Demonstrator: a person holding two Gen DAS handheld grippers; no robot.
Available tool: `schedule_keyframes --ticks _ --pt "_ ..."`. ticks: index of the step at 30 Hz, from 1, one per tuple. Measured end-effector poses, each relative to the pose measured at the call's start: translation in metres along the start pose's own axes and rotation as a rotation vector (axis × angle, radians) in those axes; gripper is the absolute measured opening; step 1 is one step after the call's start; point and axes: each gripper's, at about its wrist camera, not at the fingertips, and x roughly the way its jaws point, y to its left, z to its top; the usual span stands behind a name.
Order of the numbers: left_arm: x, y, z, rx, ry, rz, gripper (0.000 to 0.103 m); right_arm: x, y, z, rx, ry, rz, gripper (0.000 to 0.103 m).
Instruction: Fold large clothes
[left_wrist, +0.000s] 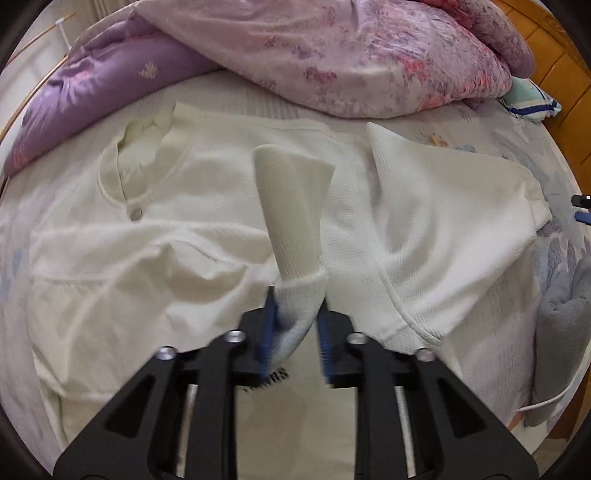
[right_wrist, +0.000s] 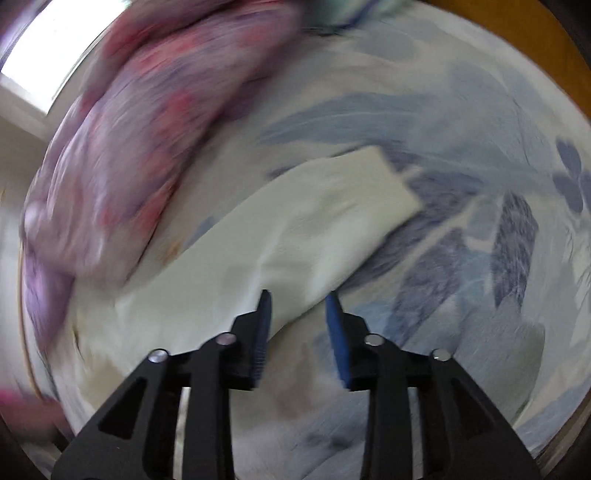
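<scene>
A large cream-white knit top (left_wrist: 155, 236) lies spread on the bed, collar and a button at the left. My left gripper (left_wrist: 297, 295) is shut on the cuff of its sleeve (left_wrist: 291, 206), which stands up from the jaws over the garment's middle. The other side of the top (left_wrist: 443, 229) is folded over at the right. In the blurred right wrist view, my right gripper (right_wrist: 299, 299) is open just above a cream sleeve (right_wrist: 317, 221) that lies flat on the bedsheet; nothing is between its blue pads.
A pink floral duvet (left_wrist: 351, 55) and a purple pillow (left_wrist: 92, 85) are piled at the back of the bed. A grey cloth (left_wrist: 565, 332) lies at the right edge. The floral bedsheet (right_wrist: 461, 166) runs to a wooden bed frame (left_wrist: 565, 74).
</scene>
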Motion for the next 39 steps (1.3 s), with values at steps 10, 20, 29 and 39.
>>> schedule_keyframes --ticks 10,20,29,39 --pt "-0.028 0.006 0.017 -0.12 -0.124 -0.112 0.066 0.083 -0.063 0.029 0.369 0.187 0.078 0.045" --pt "0.051 0.036 -0.012 -0.131 0.16 0.039 0.069 0.087 -0.054 0.026 0.305 0.043 0.056 0.005" --pt "0.034 0.062 -0.008 -0.219 0.125 -0.122 0.071 -0.022 0.049 0.005 -0.055 -0.258 0.053 0.004" --pt "-0.067 0.199 -0.023 -0.388 -0.029 -0.127 0.072 -0.096 0.279 -0.141 -0.512 -0.34 0.184 0.004"
